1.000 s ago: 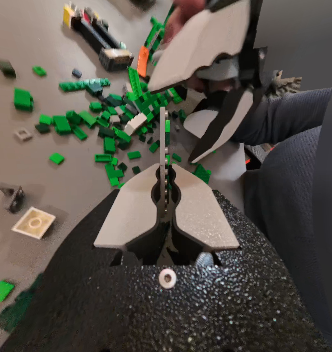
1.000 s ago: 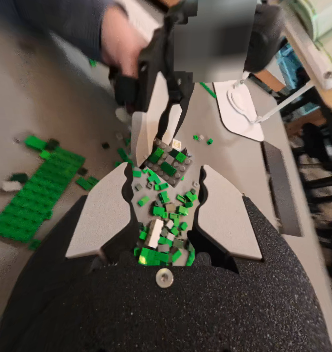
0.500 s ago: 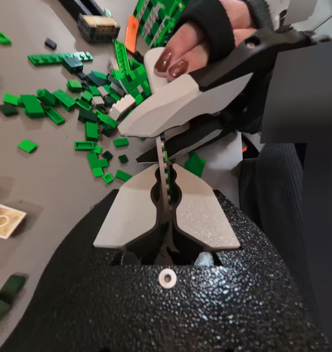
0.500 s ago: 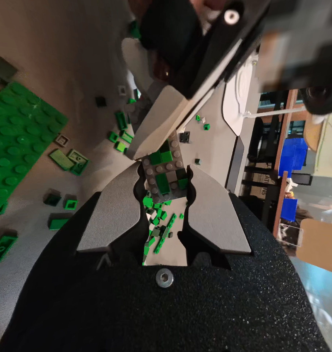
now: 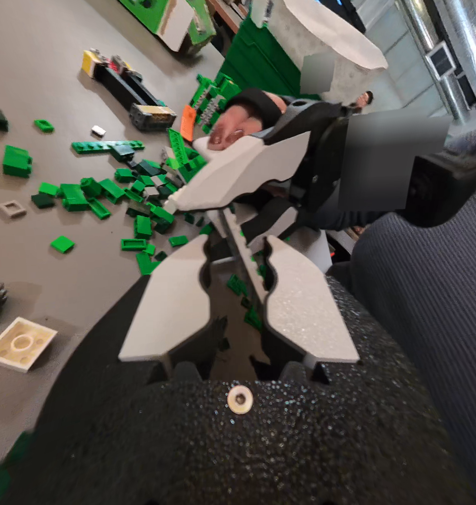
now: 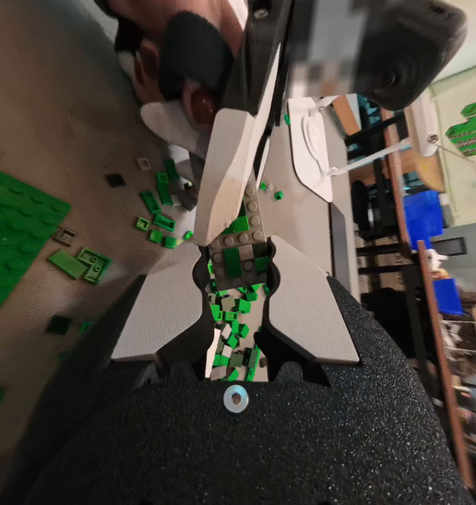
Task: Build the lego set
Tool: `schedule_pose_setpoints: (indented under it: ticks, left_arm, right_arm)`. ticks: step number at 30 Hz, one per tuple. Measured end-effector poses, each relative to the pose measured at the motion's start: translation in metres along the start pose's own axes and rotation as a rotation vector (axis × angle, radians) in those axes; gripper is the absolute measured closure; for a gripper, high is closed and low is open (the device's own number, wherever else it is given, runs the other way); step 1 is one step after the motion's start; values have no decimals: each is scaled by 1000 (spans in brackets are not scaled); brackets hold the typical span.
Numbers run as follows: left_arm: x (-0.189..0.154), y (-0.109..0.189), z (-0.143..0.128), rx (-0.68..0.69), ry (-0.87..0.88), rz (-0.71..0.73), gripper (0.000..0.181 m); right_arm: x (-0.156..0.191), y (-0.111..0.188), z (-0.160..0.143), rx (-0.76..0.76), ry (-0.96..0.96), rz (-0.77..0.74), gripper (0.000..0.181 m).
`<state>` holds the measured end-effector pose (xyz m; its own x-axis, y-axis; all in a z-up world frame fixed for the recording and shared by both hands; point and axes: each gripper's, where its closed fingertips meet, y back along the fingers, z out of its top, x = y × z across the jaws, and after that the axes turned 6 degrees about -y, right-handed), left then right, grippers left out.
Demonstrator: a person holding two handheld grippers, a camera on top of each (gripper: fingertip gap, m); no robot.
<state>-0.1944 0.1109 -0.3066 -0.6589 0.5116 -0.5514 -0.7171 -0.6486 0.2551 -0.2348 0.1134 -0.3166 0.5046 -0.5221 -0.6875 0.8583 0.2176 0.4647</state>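
From our left wrist, green bricks (image 5: pixel 100 188) litter the grey table (image 5: pixel 40 68); our left gripper (image 5: pixel 235 243), clamped a second ago, now gapes around the grey plate (image 5: pixel 241 254). From our right wrist, shelving stands far right, and our right gripper (image 6: pixel 238 246) has closed in, pinching the plate's sides.

Grey plate (image 6: pixel 238 262): upper left part hidden behind the left tongs (image 6: pixel 232 218) in the right wrist view; contact on its far face cannot be told. In the left wrist view the plate (image 5: pixel 241 254) shows edge-on only, top end covered by the right tongs (image 5: pixel 220 216).

Green baseplate (image 6: pixel 15 226): cut off by the left edge, blurred.

Loose bricks (image 6: pixel 231 328) on the tabletop (image 6: pixel 67 114): partly masked by the right tongs' fingers (image 6: pixel 305 306), too small to sort.

Green box (image 5: pixel 176 19): cut off at the top edge, blurred.
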Motion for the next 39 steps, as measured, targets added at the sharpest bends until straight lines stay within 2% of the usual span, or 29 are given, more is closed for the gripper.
schedule_pose_setpoints:
  ticks: [2, 4, 10, 15, 20, 24, 28, 39]
  left_arm:
    - [8, 1, -3, 22, -42, 84, 173]
    - [14, 1, -5, 39, -34, 131, 175]
    - [29, 0, -17, 120, -9, 236, 175]
    - [29, 2, -15, 108, -18, 232, 175]
    - [31, 4, -14, 99, -31, 238, 175]
    - [31, 4, -15, 108, -39, 238, 175]
    - [31, 5, -15, 106, -46, 238, 175]
    - [32, 6, -15, 108, -76, 246, 175]
  right_arm:
    - [0, -4, -2, -3, 54, -51, 144]
    - [0, -7, -3, -4, 88, -99, 144]
    - [-3, -19, -18, 118, 77, -179, 126]
    - [3, -22, -20, 128, 13, -147, 140]
    - [-4, -22, -22, 157, -57, -146, 124]
    - [-1, -23, -22, 174, -31, -132, 127]
    - [3, -25, -23, 178, -25, -110, 139]
    - [0, -26, -22, 182, -35, -118, 135]
